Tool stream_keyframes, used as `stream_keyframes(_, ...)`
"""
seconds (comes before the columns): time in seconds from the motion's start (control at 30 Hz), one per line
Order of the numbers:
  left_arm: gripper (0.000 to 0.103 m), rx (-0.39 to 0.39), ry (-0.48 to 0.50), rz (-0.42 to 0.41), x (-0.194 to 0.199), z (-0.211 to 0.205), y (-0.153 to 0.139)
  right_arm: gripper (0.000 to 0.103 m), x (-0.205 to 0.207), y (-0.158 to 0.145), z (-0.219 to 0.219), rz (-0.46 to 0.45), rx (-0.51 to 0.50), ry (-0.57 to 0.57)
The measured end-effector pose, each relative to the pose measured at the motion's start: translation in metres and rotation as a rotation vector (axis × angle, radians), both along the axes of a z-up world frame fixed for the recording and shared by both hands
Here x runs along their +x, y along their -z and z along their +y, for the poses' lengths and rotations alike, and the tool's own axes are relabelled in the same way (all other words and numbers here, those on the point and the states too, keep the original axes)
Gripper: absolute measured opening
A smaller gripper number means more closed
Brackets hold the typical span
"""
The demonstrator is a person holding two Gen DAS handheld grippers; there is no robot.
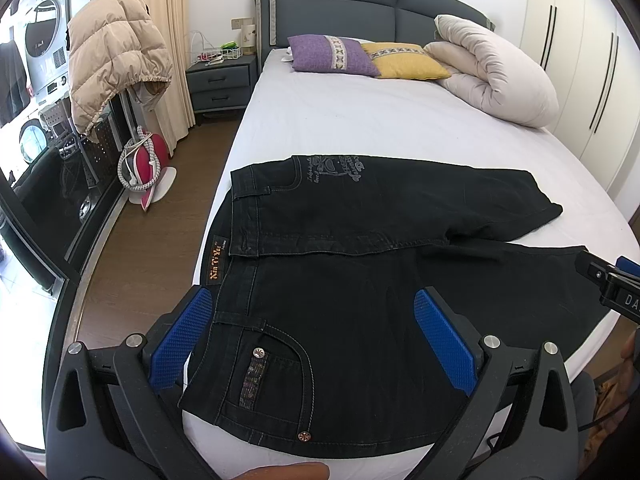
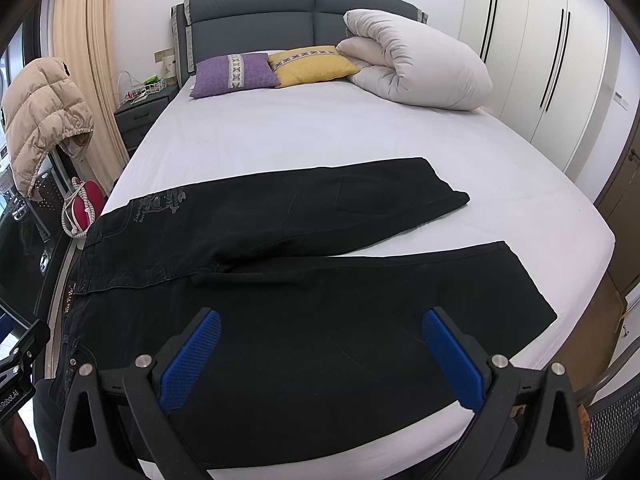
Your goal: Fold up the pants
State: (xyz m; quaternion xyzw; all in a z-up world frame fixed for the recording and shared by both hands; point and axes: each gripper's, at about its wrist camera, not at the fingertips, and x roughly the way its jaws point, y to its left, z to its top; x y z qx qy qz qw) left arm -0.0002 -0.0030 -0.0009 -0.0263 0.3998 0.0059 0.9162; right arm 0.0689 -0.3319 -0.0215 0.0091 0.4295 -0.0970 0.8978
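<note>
Black pants fill the lower frame: heavy, limp denim, best taken at waistband and hem; both grippers' fingers spread wide, empty.

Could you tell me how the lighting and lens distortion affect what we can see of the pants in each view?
Left wrist view: even daylight, no glare; the black pants show stitching, but fisheye bends the bed edge, and the left gripper is open over them. Right wrist view: dark vignette corners, fabric folds lost in black, the wardrobe curved; the right gripper is open.
</note>
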Motion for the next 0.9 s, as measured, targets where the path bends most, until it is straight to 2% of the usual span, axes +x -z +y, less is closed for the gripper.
stream_keyframes(0.57,0.103,-0.017,0.001,0.016,0.000,-0.012,0.008,0.103,-0.001,0.002,0.002,0.002,0.003,-0.003)
stream_keyframes(0.9,0.103,-0.104,0.009,0.043,0.006,0.005,0.012,0.103,0.001,0.006,0.008,0.012,0.002,-0.014)
